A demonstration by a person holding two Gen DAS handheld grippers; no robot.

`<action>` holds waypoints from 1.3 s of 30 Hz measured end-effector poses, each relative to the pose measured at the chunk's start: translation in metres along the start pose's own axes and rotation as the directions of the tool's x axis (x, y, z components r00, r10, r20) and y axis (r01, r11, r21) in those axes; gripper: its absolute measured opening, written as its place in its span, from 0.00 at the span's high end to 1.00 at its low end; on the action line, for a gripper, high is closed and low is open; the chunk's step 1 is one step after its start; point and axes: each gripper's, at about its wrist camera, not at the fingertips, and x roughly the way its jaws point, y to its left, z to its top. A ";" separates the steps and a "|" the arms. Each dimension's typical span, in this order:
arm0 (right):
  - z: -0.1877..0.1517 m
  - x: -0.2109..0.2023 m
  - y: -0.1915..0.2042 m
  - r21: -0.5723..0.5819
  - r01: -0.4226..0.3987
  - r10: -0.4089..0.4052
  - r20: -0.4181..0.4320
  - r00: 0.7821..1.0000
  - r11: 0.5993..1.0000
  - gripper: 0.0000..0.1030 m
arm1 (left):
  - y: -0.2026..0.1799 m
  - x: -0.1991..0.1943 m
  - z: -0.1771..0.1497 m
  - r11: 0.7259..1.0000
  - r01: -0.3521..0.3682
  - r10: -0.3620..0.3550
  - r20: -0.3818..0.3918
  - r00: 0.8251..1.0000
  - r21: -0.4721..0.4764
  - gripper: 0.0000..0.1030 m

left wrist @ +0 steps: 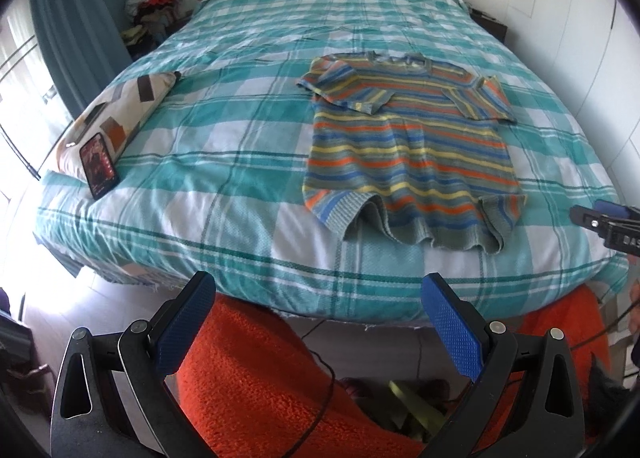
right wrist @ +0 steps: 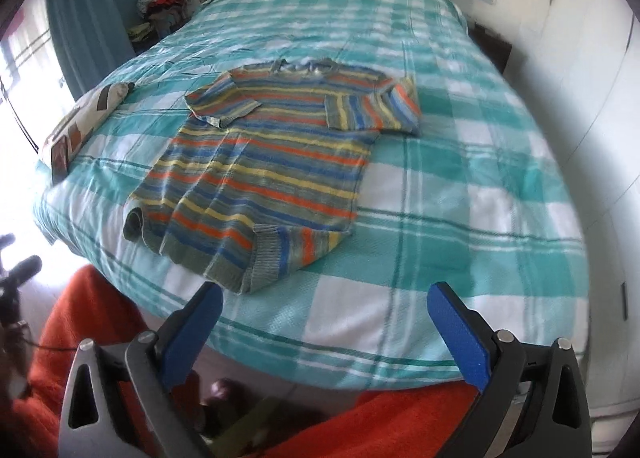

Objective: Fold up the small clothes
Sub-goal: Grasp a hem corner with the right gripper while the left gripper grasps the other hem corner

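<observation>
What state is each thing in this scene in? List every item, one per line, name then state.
striped sweater: flat on bed, both sleeves folded in, hem rumpled
phone: screen lit, leaning on pillow
patterned pillow: lying at bed edge
left gripper: open, empty
right gripper: open, empty

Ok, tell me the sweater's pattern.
Sweater: horizontal orange, blue, yellow and grey-green stripes; clearest in the left wrist view.
</observation>
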 end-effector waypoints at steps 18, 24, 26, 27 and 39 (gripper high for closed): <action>0.012 0.111 -0.046 0.537 -0.075 0.197 -0.172 0.965 0.840 0.98 | 0.033 0.009 -0.022 0.997 -0.058 0.057 -0.024 0.998 -0.057 0.01; -0.030 0.070 -0.094 0.542 -0.078 0.186 -0.148 0.971 0.837 1.00 | 0.045 0.037 -0.023 0.998 -0.017 0.014 -0.043 0.999 -0.065 0.01; -0.039 0.069 -0.110 0.553 -0.046 0.151 -0.147 0.978 0.832 1.00 | 0.046 0.047 -0.017 0.999 -0.004 0.003 -0.018 1.000 -0.050 0.01; -0.045 0.070 -0.116 0.570 -0.052 0.157 -0.137 0.978 0.820 1.00 | 0.047 0.055 -0.013 0.999 0.020 -0.021 -0.014 1.000 -0.044 0.01; -0.059 0.075 -0.114 0.590 -0.367 0.389 0.096 0.916 0.719 0.36 | 0.049 0.168 0.021 0.865 0.416 -0.455 -0.087 0.886 -0.281 0.14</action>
